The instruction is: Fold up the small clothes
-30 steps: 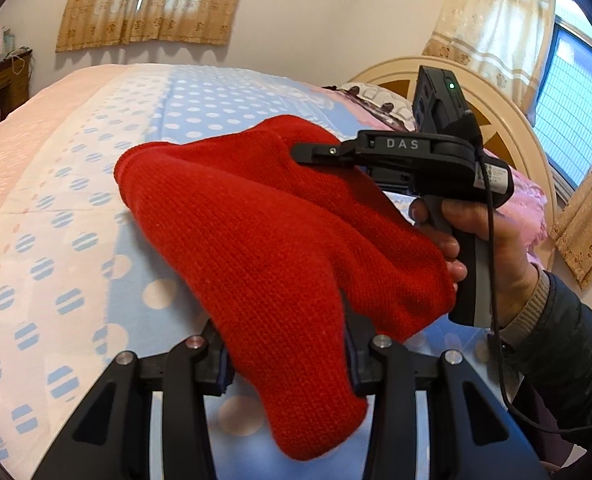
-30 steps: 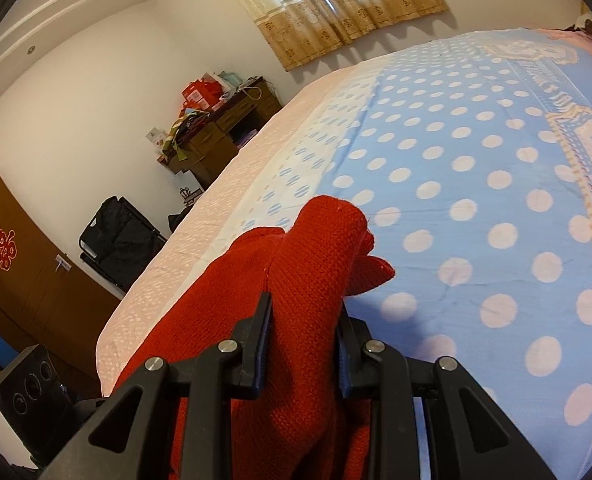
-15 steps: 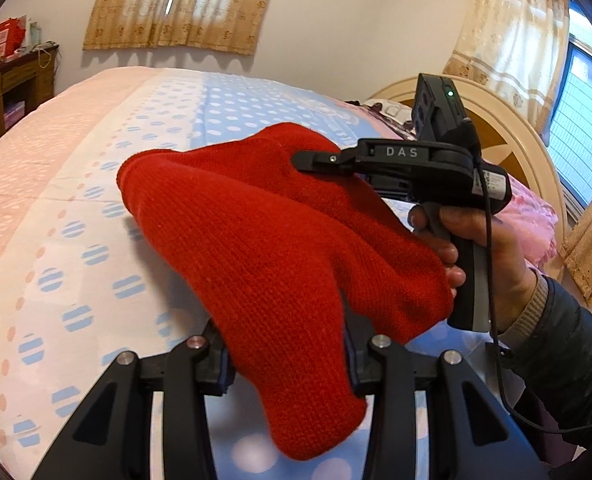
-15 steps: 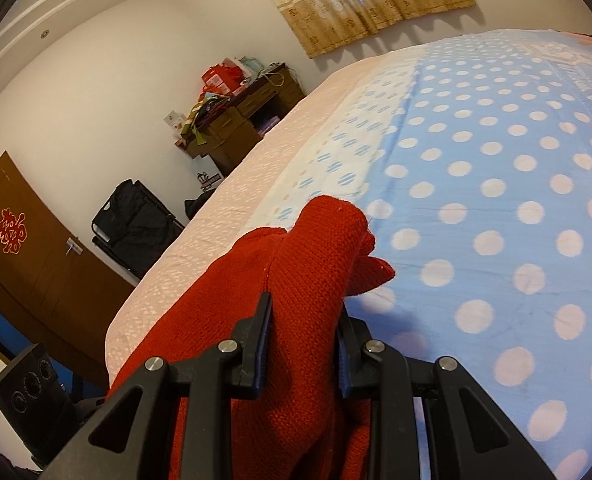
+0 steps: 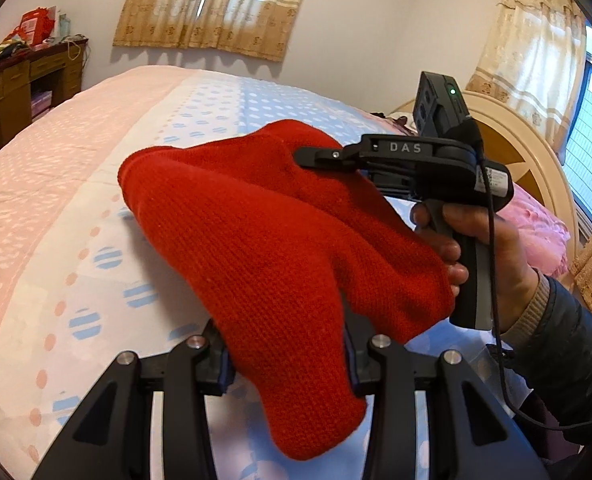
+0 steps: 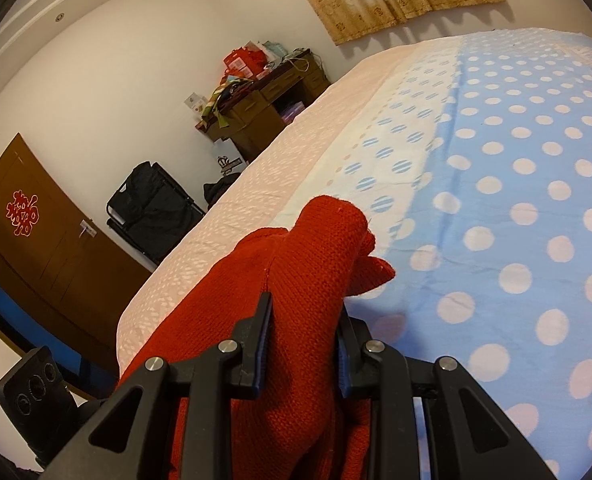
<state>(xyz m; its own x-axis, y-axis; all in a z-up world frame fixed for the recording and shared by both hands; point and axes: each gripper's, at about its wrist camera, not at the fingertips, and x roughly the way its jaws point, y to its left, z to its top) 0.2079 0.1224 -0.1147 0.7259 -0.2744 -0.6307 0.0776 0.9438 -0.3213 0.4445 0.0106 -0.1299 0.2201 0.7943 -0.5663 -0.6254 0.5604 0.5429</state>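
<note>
1. The red knitted garment (image 5: 263,248) is held up above the bed (image 5: 55,216), gripped at two places, one pair of tongs on each
2. The left tongs (image 5: 287,356) are closed on a thick fold of the garment: in the left wrist view the knit fills the gap between both pads, with a rounded end hanging below and in front of the fingers
3. From that grip the cloth rises away from the left tongs to a folded edge at the far left and runs right to the other tongs
4. The right tongs (image 5: 316,156) enter the left wrist view from the right, level, with their tips over the upper right part of the garment; a hand (image 5: 484,252) in a dark sleeve (image 5: 568,344) holds the handle, its fingers just behind the drooping cloth
5. In the right wrist view the right tongs (image 6: 304,340) pinch a bunched ridge of the garment (image 6: 308,280) between narrow jaws; the knit stands up past the fingertips and trails down to the left under the frame
6. Below lies the bed cover (image 6: 516,208), blue with white dots, with a pale pink band toward the bed's edge
</note>
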